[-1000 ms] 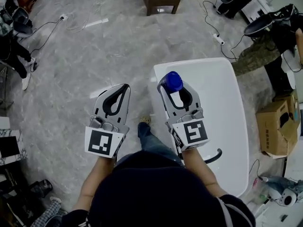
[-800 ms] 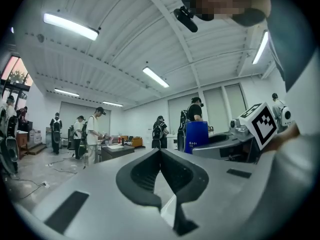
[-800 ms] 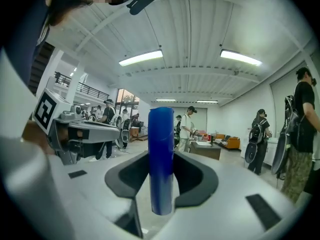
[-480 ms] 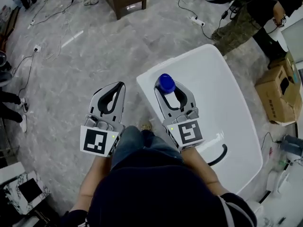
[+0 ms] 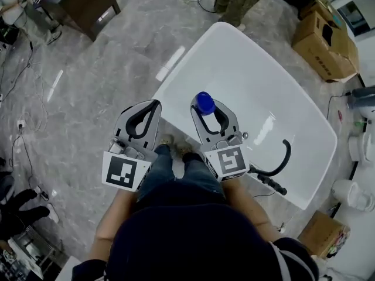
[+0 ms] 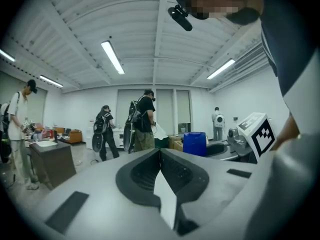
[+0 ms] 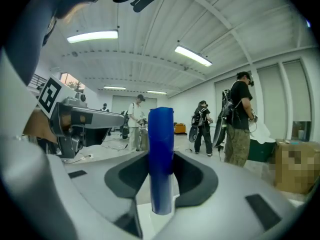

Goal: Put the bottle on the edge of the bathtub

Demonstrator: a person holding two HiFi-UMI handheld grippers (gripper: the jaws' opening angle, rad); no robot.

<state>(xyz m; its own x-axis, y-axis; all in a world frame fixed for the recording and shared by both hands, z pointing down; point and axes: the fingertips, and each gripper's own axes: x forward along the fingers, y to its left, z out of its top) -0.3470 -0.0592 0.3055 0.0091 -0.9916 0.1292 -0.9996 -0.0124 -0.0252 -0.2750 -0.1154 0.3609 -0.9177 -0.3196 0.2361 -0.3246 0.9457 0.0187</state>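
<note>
Head view shows the white bathtub lying slantwise across the grey marbled floor. Its surface is glossy, and a dark curved fitting sits at its near right side. The person stands at the tub's near corner with both grippers held out in front.

The left gripper hangs over the floor just beside the tub. Its jaws are closed tip to tip with nothing between them, as the left gripper view confirms.

The right gripper reaches over the white of the tub near that corner, its jaws clamped on the blue bottle. Whether the bottle is above the rim itself or the basin cannot be told from here.

In the right gripper view the bottle stands upright between the pads, gripped partway up its body, with its top rising well clear of them.

The bottle looks slim, smooth-sided and rigid, probably plastic and light, so its weight should not strain the grip. Its slick wall could slide in the pads if the squeeze is weak. The present hold on the body, below the cap, seems the sound place.

Being tall and narrow, the bottle would likely tip on a shiny rim unless it is set down squarely on a flat part.
</note>
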